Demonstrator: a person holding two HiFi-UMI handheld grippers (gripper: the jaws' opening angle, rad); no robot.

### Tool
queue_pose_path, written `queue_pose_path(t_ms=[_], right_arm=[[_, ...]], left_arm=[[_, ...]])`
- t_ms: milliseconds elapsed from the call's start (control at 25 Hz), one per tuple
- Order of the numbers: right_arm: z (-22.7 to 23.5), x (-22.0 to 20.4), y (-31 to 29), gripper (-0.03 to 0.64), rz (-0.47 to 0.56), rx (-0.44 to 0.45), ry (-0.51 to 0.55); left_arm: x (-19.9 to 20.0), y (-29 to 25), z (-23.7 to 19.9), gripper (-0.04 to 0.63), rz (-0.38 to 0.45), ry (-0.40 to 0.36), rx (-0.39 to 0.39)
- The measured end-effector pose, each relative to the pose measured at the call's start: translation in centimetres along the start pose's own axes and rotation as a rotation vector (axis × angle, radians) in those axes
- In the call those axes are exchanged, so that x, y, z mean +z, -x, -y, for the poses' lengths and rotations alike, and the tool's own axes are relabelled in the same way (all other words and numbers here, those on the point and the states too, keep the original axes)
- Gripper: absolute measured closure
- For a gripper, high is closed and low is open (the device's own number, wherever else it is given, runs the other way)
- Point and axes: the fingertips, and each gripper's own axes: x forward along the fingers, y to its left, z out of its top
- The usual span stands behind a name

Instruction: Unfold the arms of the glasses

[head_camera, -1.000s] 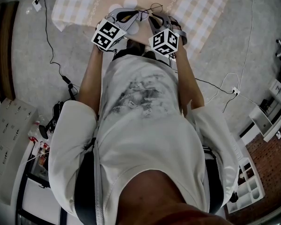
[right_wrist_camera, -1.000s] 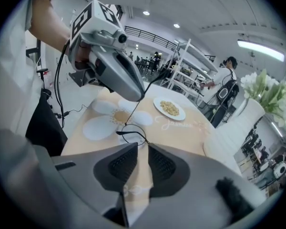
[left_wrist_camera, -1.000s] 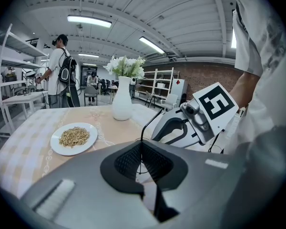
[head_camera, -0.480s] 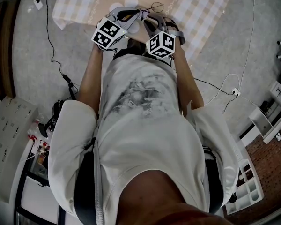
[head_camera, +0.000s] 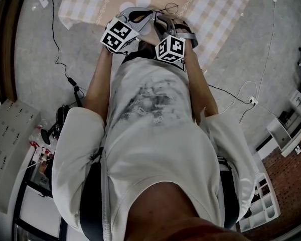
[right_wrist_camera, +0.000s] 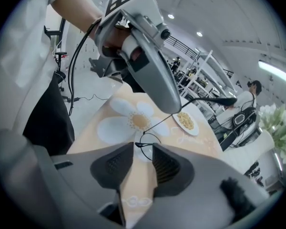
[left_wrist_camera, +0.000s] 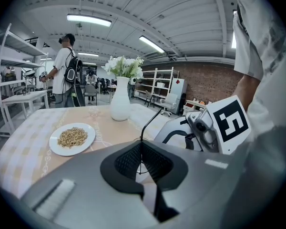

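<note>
Watching from my remote station, I saw the left gripper [left_wrist_camera: 142, 147] clamped tight on the glasses [left_wrist_camera: 142, 133]. Its black pads met on the thin wire frame, which rose out of the pinch and curved away toward the right gripper's marker cube [left_wrist_camera: 231, 123]. In its own view the right gripper [right_wrist_camera: 143, 149] had its jaws apart, and they had just been opening. The rim of one lens and the small dark joint beside it sat at the mouth of the gap, but neither pad pressed on them, so that gripper held nothing. A thin wire ran from that joint up to the tip of the left gripper, and a darker arm stuck out to the right beyond that tip. The glasses sat between the two grippers over the near part of the table [head_camera: 215, 14], seen against a large white flower print [right_wrist_camera: 133, 120] on its cloth. I could not tell whether any part touched the cloth. In the head view both grippers were close together in front of the person's chest. Farther back on the table stood a plate of grains [left_wrist_camera: 72, 138] and a white vase [left_wrist_camera: 120, 104] of flowers, well apart from the glasses.
</note>
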Motion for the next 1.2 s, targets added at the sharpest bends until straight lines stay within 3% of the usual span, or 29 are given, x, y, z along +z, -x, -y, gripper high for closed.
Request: queue_pose_path(t_ms=[520,800,1200], right_arm=[[-0.55,0.18,-0.79,0.488,-0.024,-0.021,0.064],[-0.48,0.38,-0.70,0.545,-0.023,-0.045,0.078],[-0.46,0.55,-0.12,0.566,-0.012,-0.044,0.052]], left_arm=[[-0.68,0.21,0.15,0.583,-0.005,0.023,-0.005],[-0.53,0.19,0.25,0.583,0.004,0.026,-0.004],[-0.24,0.46,-0.08,0.583,0.006,0.018,0.013]])
